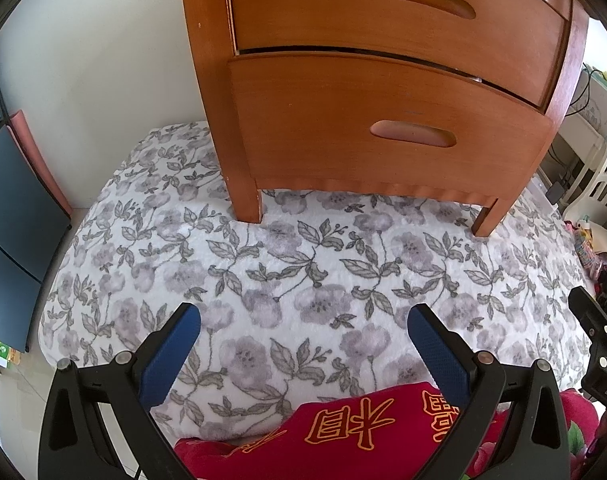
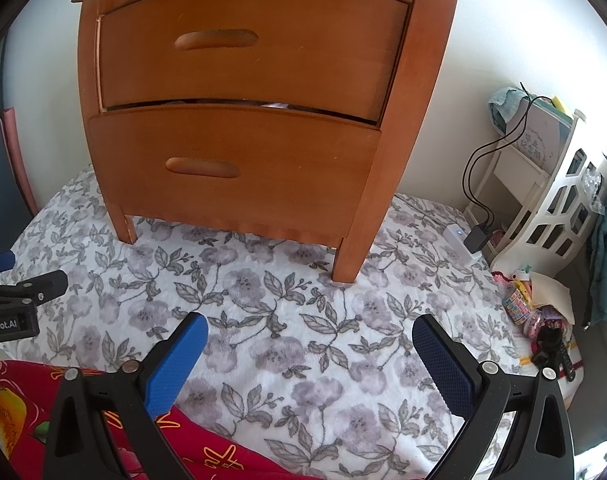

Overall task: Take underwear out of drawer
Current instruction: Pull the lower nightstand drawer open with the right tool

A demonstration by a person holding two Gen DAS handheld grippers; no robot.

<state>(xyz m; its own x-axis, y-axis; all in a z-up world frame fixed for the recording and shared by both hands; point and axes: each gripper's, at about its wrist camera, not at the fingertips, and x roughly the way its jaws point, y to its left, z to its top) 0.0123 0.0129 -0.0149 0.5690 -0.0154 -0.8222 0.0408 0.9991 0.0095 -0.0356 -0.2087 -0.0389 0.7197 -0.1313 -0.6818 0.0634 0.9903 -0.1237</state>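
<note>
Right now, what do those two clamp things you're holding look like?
Both are black plastic frames with silver rivets and two splayed fingers faced with textured blue pads. The left gripper carries white lettering on its body, seen from the right gripper view.

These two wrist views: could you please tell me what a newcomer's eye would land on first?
The wooden nightstand dominates the upper middle of both views, standing on a floral blanket; its lower drawer sits slightly ajar under the upper drawer. At the bottom, each gripper's blue-padded fingers spread wide over the blanket, empty. A red cloth with gold characters lies at the near edge.
</note>
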